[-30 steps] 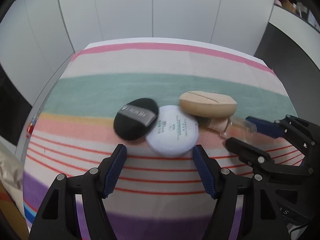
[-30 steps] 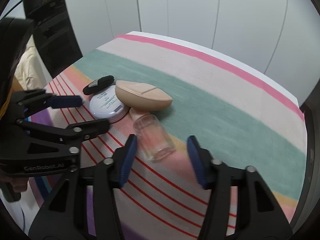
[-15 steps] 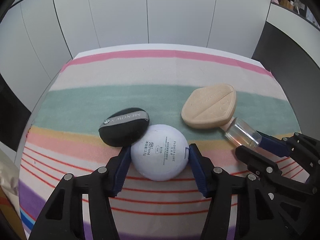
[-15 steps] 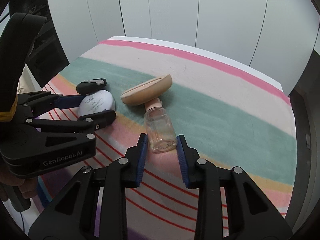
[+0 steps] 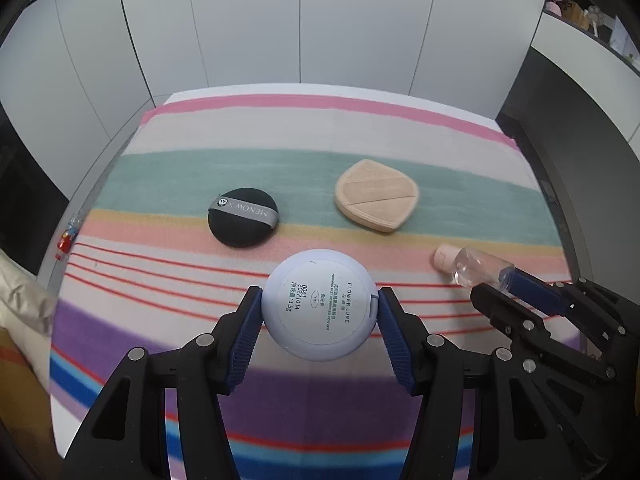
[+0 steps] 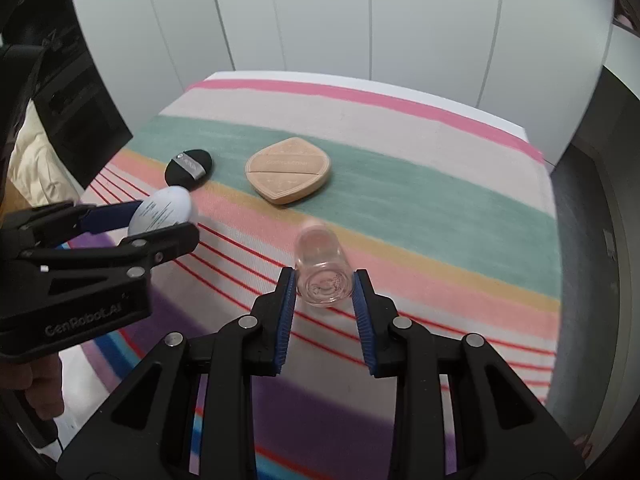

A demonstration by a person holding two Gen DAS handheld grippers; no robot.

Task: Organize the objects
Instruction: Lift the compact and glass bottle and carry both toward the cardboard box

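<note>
My left gripper (image 5: 318,312) is shut on a round pale-blue powder compact (image 5: 320,304) and holds it above the striped cloth; it also shows in the right wrist view (image 6: 162,212). My right gripper (image 6: 324,292) is shut on the base of a clear bottle (image 6: 322,272) with a pink cap, lifted off the cloth; the bottle shows in the left wrist view (image 5: 472,266). A black puff (image 5: 243,217) with a grey band and a beige puff (image 5: 376,195) lie on the cloth further back.
The striped cloth (image 5: 320,128) covers the whole table, with white wall panels behind. A dark cabinet (image 6: 72,120) and cream fabric (image 6: 36,172) stand off the left edge. A dark counter (image 5: 560,120) runs along the right.
Both grippers have closed on their objects and lifted them back toward me: the compact away from the black puff, the bottle out from under the beige puff, which now lies flat.
</note>
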